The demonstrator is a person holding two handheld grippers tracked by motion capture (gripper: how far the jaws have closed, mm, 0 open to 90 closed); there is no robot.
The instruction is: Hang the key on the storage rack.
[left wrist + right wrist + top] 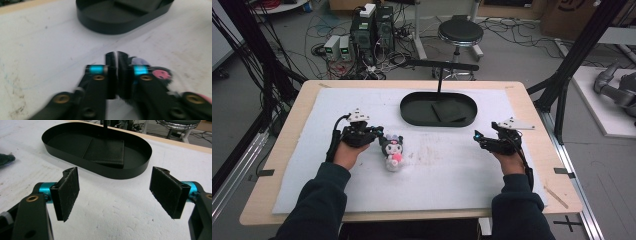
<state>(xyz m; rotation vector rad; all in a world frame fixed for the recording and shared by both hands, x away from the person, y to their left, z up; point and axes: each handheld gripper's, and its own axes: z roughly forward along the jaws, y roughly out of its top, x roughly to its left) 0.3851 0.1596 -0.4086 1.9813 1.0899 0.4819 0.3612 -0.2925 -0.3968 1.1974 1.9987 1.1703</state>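
On the wooden table (532, 115) I see a big white mat (452, 175) that covers nearly all of the top. At the far side of the mat sits a black oval tray (412, 112), and a flat dark square pad (449, 111) lies inside it, toward its right end. Nearer to me, my left gripper (379, 132) is on the left part of the mat and points to the right, at the toy. In the left gripper view its two jaws look almost together, with just a thin slit between them, but that picture is blurry, so I cannot tell if they pinch anything. My right gripper (476, 136) is well apart from it, on the right part of the mat, and points left. Its jaws stand wide open with nothing between them; in the right gripper view I see bare mat and the tray through the gap. The little stuffed toy (392, 152), black and white with a pink patch on its front, lies on the mat in front of the tray, just beside the tip of my left gripper, its head toward the tray.
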